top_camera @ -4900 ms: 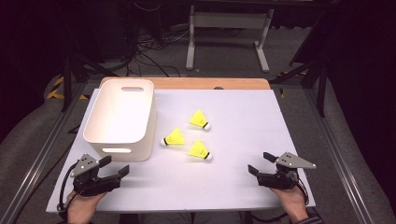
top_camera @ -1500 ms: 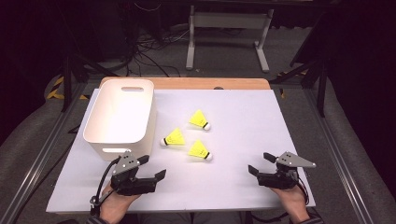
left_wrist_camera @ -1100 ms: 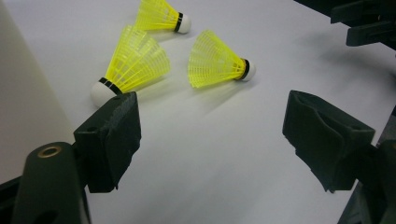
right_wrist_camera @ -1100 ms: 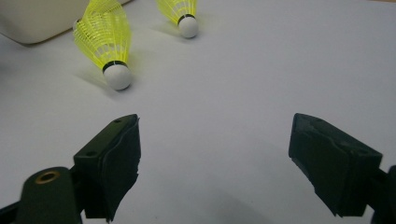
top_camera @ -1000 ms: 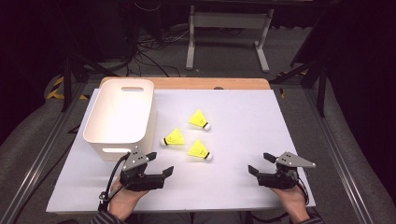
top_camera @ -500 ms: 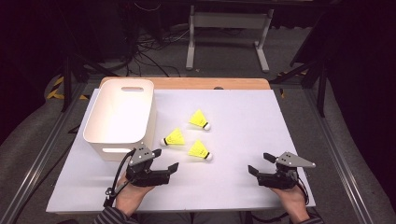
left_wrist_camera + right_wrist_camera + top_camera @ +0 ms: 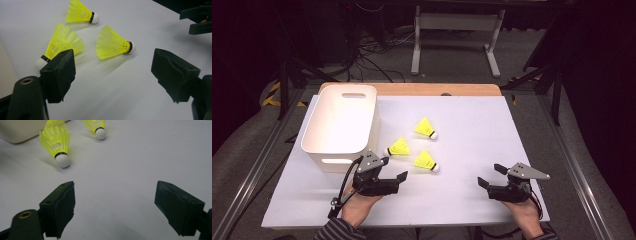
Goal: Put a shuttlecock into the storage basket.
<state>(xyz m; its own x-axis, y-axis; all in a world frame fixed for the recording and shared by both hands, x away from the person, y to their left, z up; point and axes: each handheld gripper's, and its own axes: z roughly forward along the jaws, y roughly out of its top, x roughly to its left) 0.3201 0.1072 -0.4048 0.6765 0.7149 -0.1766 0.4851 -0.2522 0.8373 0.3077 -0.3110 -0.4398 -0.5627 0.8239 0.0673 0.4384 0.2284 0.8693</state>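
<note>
left gripper (image 7: 396, 170): jaws wide apart, empty, low centre-left of high view | nearest shuttlecock (image 7: 113, 45) lies on its side, long axis across left gripper view, white cork tip right, yellow mesh skirt flaring left | second shuttlecock (image 7: 61, 43) cork lower left | third shuttlecock (image 7: 81, 12) upper left, cork right | right gripper (image 7: 490, 176): jaws spread, empty, lower right | bin (image 7: 314, 130) smooth white, left

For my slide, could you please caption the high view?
Left claw open near three yellow shuttlecocks beside a white bin.
</note>
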